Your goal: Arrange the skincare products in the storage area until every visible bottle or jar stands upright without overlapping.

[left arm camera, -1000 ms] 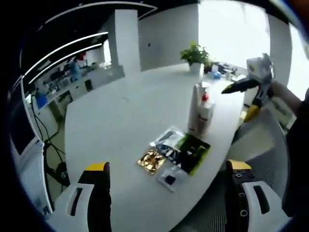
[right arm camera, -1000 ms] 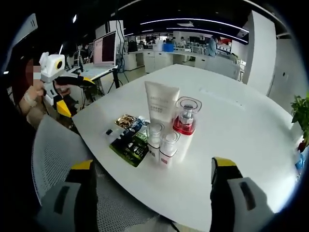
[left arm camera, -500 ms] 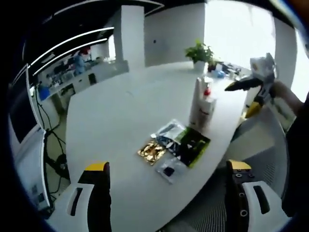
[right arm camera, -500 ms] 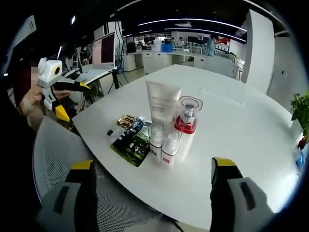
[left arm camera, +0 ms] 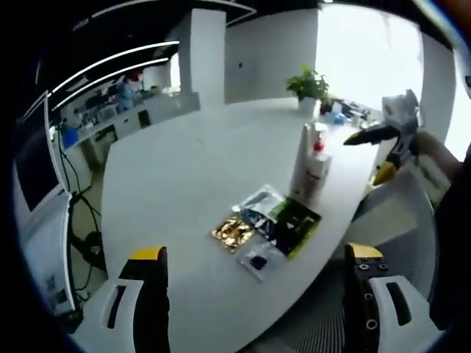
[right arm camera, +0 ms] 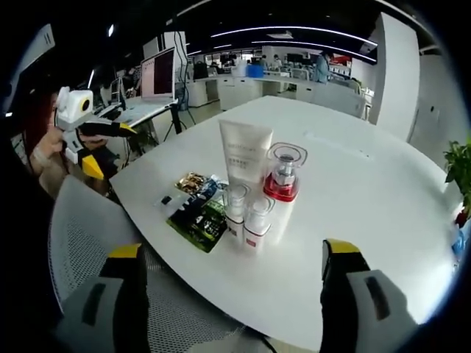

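Nothing on the table (right arm camera: 383, 184) has moved; both views merely drifted.

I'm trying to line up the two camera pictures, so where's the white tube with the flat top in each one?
Left gripper view: the white tube stands right of centre, partly hidden by the red-collared pump bottle.
Right gripper view: it stands at centre, left of that pump bottle.
Shared landmark: the flat sachets lying beside the bottles.

Each white plastic gripper (left arm camera: 254, 309) carries black jaws capped with yellow tips, slotted along the sides; the right white plastic gripper (right arm camera: 228, 305) looks identical, screw holes dotting one jaw.
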A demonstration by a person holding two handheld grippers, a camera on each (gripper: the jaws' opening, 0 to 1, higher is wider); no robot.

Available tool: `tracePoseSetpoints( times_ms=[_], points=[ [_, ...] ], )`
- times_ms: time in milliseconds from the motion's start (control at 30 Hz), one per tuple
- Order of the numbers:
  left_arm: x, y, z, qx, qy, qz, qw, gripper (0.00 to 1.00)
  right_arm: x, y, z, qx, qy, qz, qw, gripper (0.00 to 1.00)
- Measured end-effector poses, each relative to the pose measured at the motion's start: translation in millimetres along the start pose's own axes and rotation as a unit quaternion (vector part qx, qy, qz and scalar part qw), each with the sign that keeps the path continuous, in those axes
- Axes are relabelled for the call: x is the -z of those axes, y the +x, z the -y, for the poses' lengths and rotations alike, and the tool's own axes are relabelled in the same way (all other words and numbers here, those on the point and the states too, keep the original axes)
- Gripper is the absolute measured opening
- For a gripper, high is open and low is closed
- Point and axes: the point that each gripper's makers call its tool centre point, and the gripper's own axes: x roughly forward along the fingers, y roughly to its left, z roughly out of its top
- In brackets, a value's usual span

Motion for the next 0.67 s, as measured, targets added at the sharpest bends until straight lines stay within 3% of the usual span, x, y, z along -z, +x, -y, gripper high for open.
tracePoseSetpoints(
  times_ms=[667],
  points=[
    [1.4,1.6,-4.1,-0.010,-0.011,0.006,0.9999,0.97,-3.0,3.8,-4.8,-0.001,-0.004,-0.001,1.0000,1.00]
  ],
)
